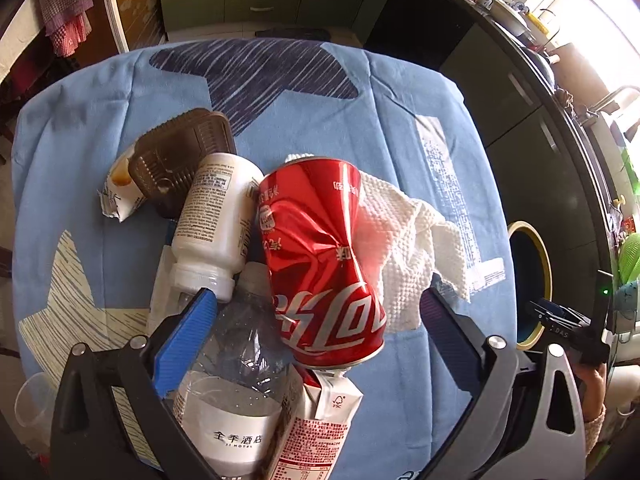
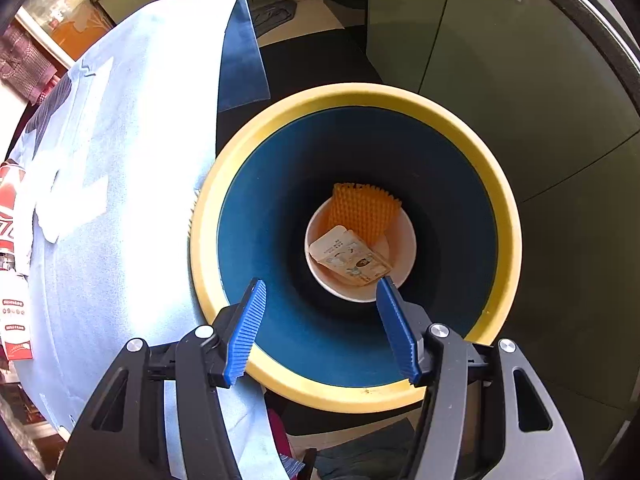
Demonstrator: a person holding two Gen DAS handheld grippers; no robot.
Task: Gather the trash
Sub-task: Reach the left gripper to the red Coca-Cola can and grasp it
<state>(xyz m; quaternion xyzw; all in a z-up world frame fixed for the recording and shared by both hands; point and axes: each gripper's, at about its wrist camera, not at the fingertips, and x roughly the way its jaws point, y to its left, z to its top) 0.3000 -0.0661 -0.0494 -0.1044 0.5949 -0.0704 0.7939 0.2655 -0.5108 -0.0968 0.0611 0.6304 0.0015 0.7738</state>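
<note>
Blue ribbed pads frame both views, and each gripper stands open with nothing clamped. Spread wide, the left gripper (image 1: 318, 300) hangs over a heap of trash on a table under a light blue star-print cloth (image 1: 400, 92); between its fingers, untouched by the pads, lies a crushed red Coca-Cola can (image 1: 320, 256). A clear plastic water bottle (image 1: 236, 360) with a white hotel label lies at that can's left, a red-and-white carton (image 1: 316, 428) pokes out under its lower end, and a crumpled white paper towel (image 1: 408, 240) spreads to its right. Farther left a white plastic bottle (image 1: 214, 216) lies on its side, with a brown ribbed plastic tray (image 1: 180, 160) and a torn snack wrapper (image 1: 118, 196) beyond it. About half open, the right gripper (image 2: 320, 320) points down into a trash bin (image 2: 260, 220) with a yellow rim and dark blue inside, standing beside the table's edge. At the bin's bottom sit a white bowl (image 2: 400, 272), an orange ridged piece (image 2: 364, 212) and a flattened printed carton (image 2: 352, 258).
</note>
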